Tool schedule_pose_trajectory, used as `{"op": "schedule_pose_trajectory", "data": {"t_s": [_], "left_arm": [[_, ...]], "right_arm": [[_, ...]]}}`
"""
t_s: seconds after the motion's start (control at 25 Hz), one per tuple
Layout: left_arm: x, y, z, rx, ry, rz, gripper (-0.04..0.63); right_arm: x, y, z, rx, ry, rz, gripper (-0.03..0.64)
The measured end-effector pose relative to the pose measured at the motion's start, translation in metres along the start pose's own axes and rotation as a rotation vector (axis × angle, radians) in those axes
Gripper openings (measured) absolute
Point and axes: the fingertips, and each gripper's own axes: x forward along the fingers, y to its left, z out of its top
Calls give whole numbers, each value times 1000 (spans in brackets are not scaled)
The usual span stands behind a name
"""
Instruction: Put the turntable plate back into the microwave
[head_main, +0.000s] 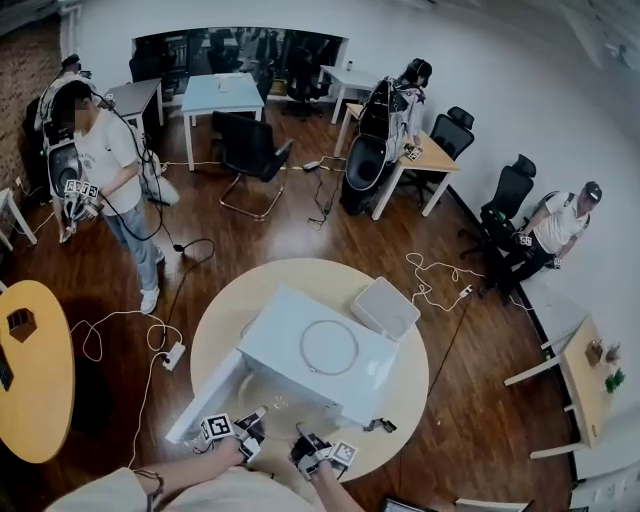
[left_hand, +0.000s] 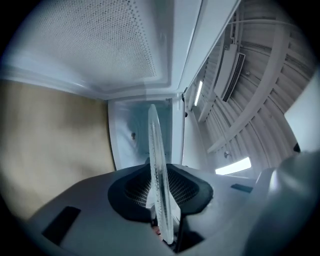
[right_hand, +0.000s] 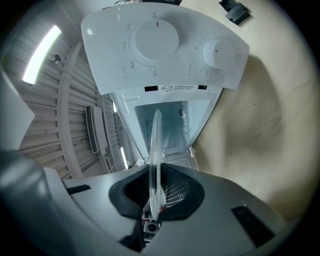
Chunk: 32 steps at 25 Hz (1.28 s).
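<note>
The clear glass turntable plate shows edge-on in both gripper views, at the mouth of the white microwave. My left gripper has the plate's rim between its jaws, but the pads stand a little off the glass. My right gripper is shut on the opposite rim of the plate. Ahead of it are the open cavity and the two-knob control panel. In the head view both grippers, left and right, sit close together at the microwave's front.
The microwave door swings open to the left, its perforated window beside my left gripper. A ring lies on the microwave's top. The round table also carries a white box and a small black part. Cables, chairs and people are around.
</note>
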Motion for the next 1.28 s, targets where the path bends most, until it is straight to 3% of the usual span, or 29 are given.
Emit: {"op": "schedule_pose_trajectory", "data": {"t_s": [0.12, 0.2, 0.36, 0.52, 0.88, 1.12, 1.28], "left_arm": [[-9, 9, -4, -48, 1, 46, 71], [-2, 3, -2, -76, 5, 32, 71], [2, -18, 9, -23, 21, -17, 71], [-5, -16, 5, 30, 22, -9, 71], [-8, -15, 2, -18, 21, -5, 71], [0, -15, 9, 32, 35, 13, 69], [11, -16, 17, 23, 25, 7, 66]], "right_arm": [[1, -10, -2, 7, -6, -20, 30], [9, -4, 10, -32, -7, -2, 31], [31, 23, 17, -50, -8, 82, 31], [21, 27, 14, -27, -28, 40, 31], [29, 27, 19, -84, -14, 26, 31], [39, 27, 26, -74, -44, 32, 31], [44, 33, 29, -60, -61, 46, 31]]}}
